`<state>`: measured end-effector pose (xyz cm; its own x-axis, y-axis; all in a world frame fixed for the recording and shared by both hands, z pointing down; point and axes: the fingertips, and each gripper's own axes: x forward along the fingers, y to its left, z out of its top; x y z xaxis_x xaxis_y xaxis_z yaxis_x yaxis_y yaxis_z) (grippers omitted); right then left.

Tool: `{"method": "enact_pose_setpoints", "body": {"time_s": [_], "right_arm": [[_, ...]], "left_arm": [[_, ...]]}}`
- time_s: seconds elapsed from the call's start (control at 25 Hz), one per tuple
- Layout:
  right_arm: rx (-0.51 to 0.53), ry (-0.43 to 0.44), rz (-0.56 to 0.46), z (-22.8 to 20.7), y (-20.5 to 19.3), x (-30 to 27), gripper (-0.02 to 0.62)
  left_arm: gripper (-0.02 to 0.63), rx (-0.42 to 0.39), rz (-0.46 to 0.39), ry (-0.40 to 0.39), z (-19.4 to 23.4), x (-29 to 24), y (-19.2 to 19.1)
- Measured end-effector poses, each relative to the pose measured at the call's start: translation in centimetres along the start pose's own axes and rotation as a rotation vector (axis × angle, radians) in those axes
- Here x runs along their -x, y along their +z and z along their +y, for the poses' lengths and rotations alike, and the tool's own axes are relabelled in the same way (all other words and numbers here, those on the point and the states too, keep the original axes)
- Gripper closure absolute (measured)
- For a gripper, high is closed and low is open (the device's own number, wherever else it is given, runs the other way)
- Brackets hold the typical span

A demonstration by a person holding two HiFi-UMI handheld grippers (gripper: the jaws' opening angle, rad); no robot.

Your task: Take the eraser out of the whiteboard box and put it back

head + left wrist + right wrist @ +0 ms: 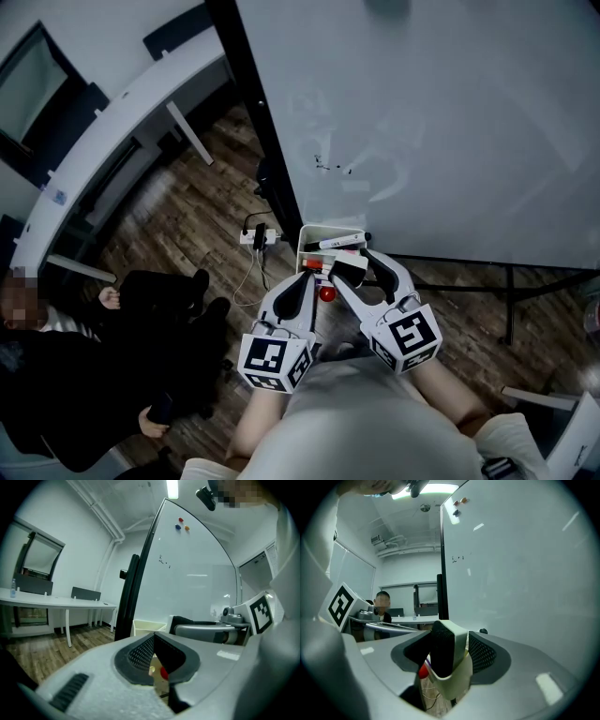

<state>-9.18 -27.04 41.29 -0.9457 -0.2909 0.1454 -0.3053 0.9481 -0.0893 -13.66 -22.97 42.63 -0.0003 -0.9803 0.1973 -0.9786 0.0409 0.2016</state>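
Note:
The white whiteboard box [305, 246] hangs at the foot of the whiteboard [422, 122], with a marker [333, 244] lying in it. The eraser [349, 272], black felt with a white back, stands upright at the box's front right corner. My right gripper [354, 267] is shut on it. In the right gripper view the eraser [443, 651] fills the gap between the jaws of that gripper [452, 644], its lower end down in the box [454, 686]. My left gripper [314, 278] is just left of it, shut and empty. Its jaws meet in the left gripper view [152, 639], short of the box [145, 626].
A small red round thing [326, 293] sits under the box between the grippers. A power strip [258, 237] and cable lie on the wooden floor. A person [56, 375] sits at the left, near a long white desk [141, 94]. The whiteboard's black post [258, 122] rises left of the box.

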Motion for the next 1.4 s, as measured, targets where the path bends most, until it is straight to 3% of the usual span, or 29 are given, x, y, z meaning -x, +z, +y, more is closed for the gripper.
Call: {"method": "enact_pose_setpoints", "body": {"time_s": [0.48,1.4], "right_arm": [[0.029,0.011,-0.008,0.1,0.1,0.1,0.388],[0.081,-0.012,-0.056,0.7,2.3,0.9,0.391]], "left_arm": [[0.601,0.007,-0.002,0.024,-0.4,0.0,-0.3],[0.601,0.008,-0.019,0.029,-0.5,1.1,-0.3]]}}
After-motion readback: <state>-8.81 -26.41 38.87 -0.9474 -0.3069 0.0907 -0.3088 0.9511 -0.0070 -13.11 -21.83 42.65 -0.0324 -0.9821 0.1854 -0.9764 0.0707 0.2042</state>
